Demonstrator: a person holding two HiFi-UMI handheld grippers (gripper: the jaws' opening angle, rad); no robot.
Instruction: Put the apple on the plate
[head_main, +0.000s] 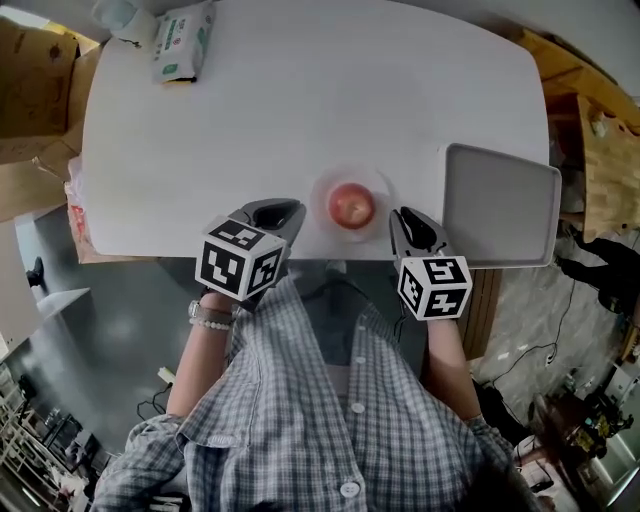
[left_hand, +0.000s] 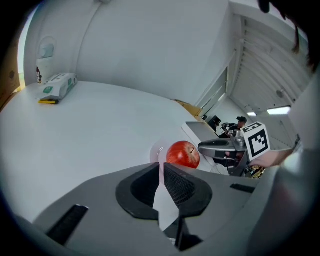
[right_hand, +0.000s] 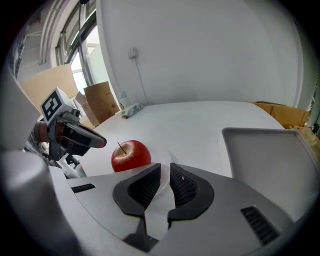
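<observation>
A red apple (head_main: 351, 206) sits on a small pale plate (head_main: 325, 186) near the front edge of the white table (head_main: 300, 110). My left gripper (head_main: 283, 212) hangs just left of the plate, jaws shut and empty. My right gripper (head_main: 408, 222) is just right of it, its jaws together with nothing between them. In the left gripper view the apple (left_hand: 183, 154) lies beyond the shut tips (left_hand: 161, 165), slightly right. From the right gripper view the apple (right_hand: 130, 155) shows left of the tips (right_hand: 165, 167). Neither gripper touches the apple.
A grey tray (head_main: 500, 205) lies at the table's right, close to my right gripper. A tissue pack (head_main: 183, 42) rests at the far left corner. Cardboard boxes (head_main: 30, 90) stand beyond the table's left edge. The person's checked shirt (head_main: 320, 400) fills the bottom of the head view.
</observation>
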